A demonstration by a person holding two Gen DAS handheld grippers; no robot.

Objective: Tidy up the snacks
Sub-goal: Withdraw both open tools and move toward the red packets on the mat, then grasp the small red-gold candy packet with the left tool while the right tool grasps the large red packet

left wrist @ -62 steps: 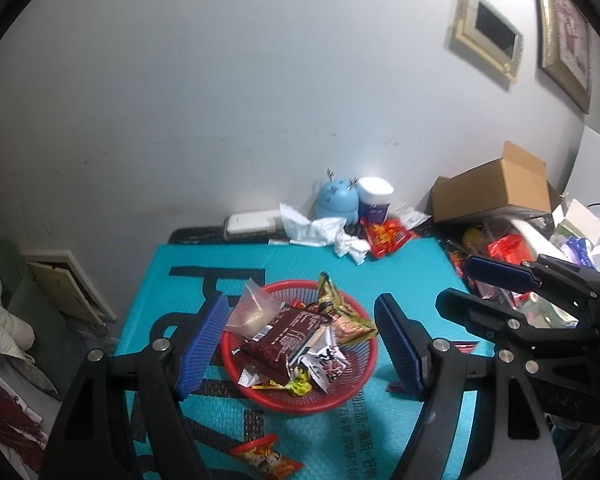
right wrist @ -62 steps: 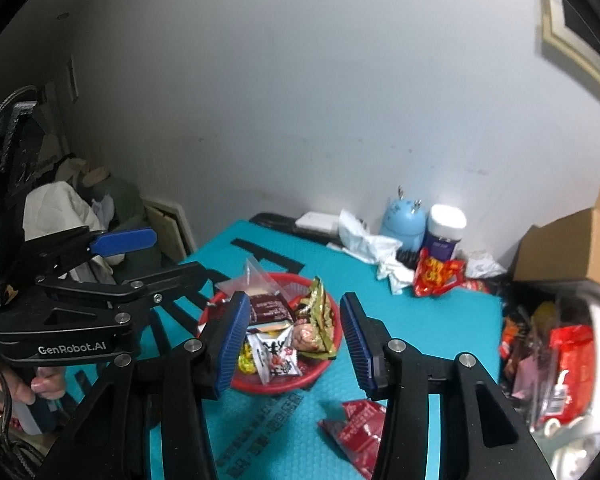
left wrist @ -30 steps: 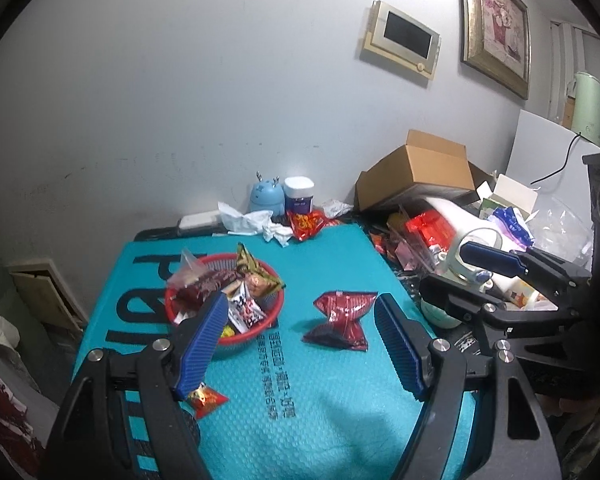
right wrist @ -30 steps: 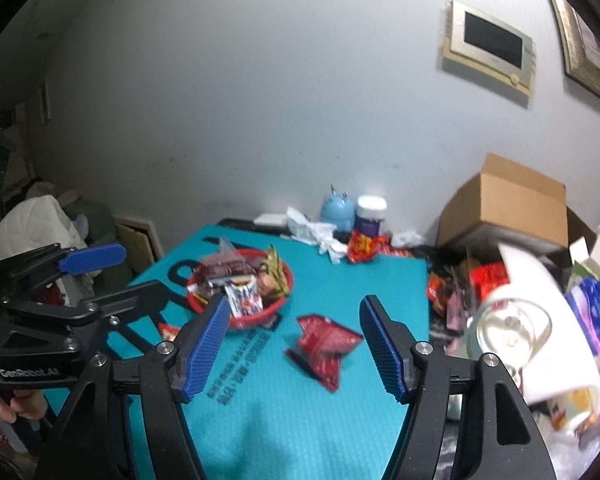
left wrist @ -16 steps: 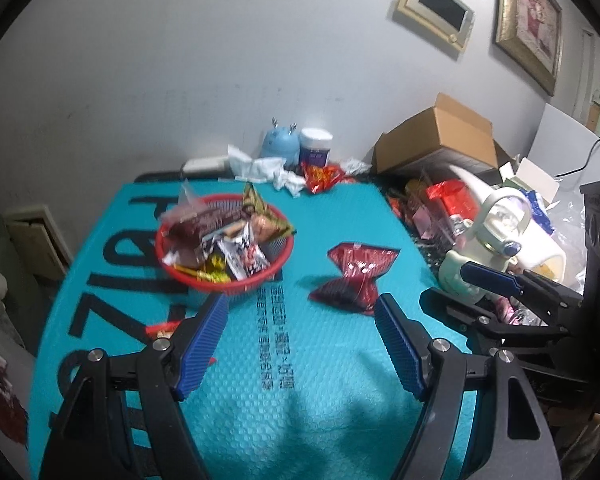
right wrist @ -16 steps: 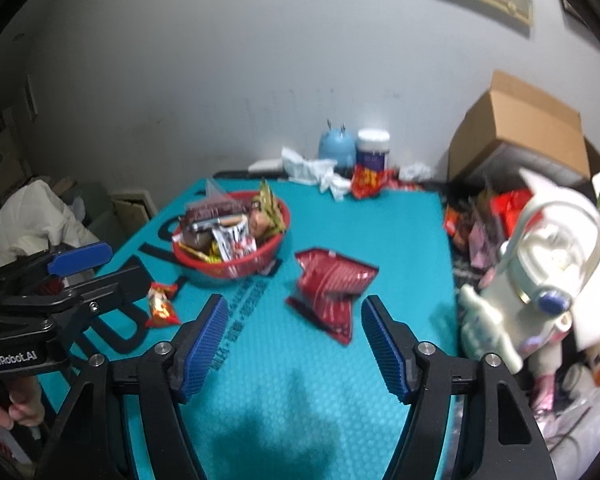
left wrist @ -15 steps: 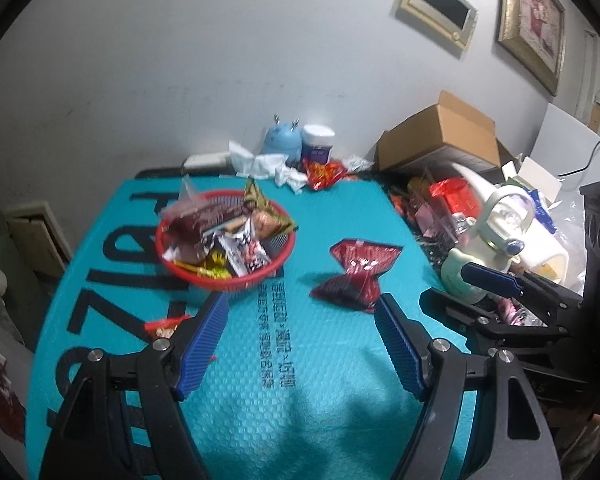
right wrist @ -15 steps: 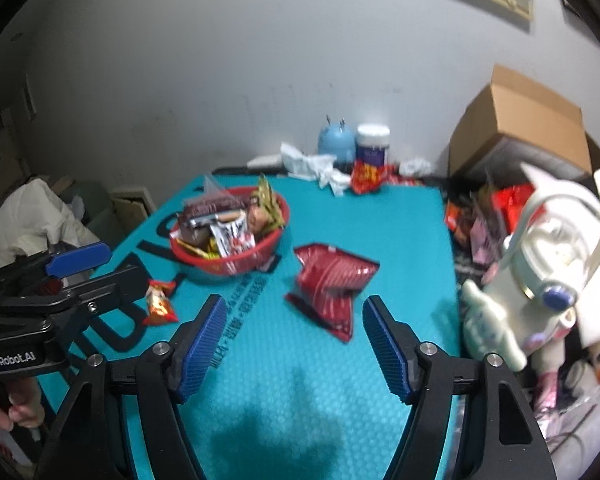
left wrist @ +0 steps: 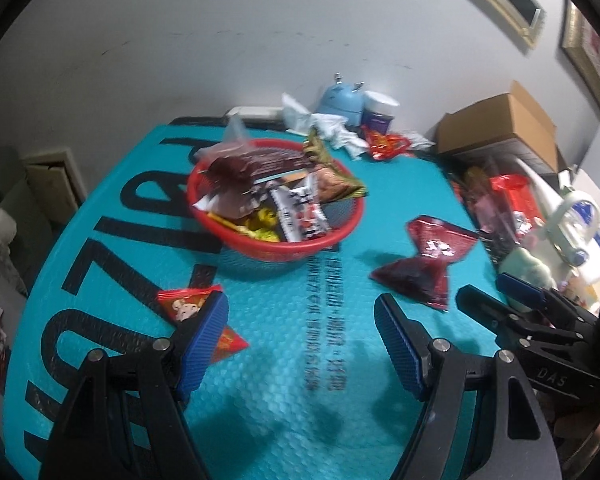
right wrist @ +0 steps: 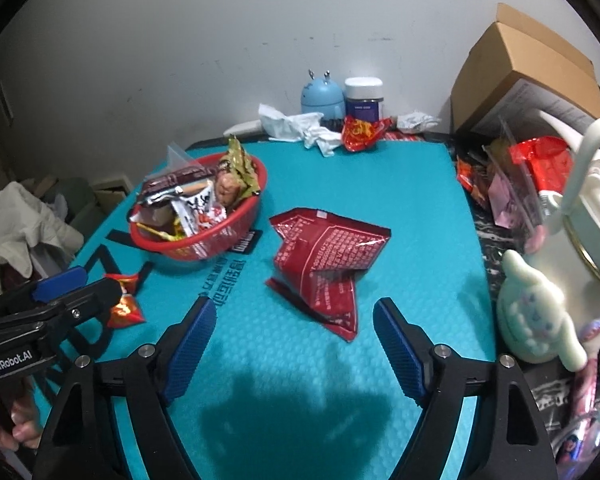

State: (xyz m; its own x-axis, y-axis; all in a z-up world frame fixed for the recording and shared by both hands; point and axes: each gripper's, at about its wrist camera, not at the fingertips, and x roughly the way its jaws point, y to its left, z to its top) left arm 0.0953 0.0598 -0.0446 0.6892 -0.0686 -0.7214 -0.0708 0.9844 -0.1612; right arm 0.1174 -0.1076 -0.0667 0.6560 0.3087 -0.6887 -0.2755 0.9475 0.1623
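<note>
A red basket [left wrist: 300,246] [right wrist: 228,236] heaped with several snack packets stands on the teal mat [left wrist: 284,400]. A crumpled dark red snack bag [right wrist: 324,256] [left wrist: 424,264] lies to its right. My right gripper [right wrist: 294,344] hovers just in front of that bag; its jaws are opening, with nothing between them. A small red-orange packet [left wrist: 188,302] [right wrist: 124,308] lies left of the basket. My left gripper [left wrist: 300,344] is open above the mat, its left finger over that packet.
At the mat's far edge sit a blue figure [right wrist: 323,96], a white-lidded jar [right wrist: 363,94], crumpled tissue [right wrist: 300,124] and a red wrapper [right wrist: 362,130]. A cardboard box [right wrist: 520,68], a white kettle [right wrist: 592,200], a plush toy [right wrist: 536,312] and packets crowd the right side.
Both grippers have come down toward the mat, so the basket and bags look larger and nearer. The right jaws have widened. The small packet now sits at the left gripper's left finger.
</note>
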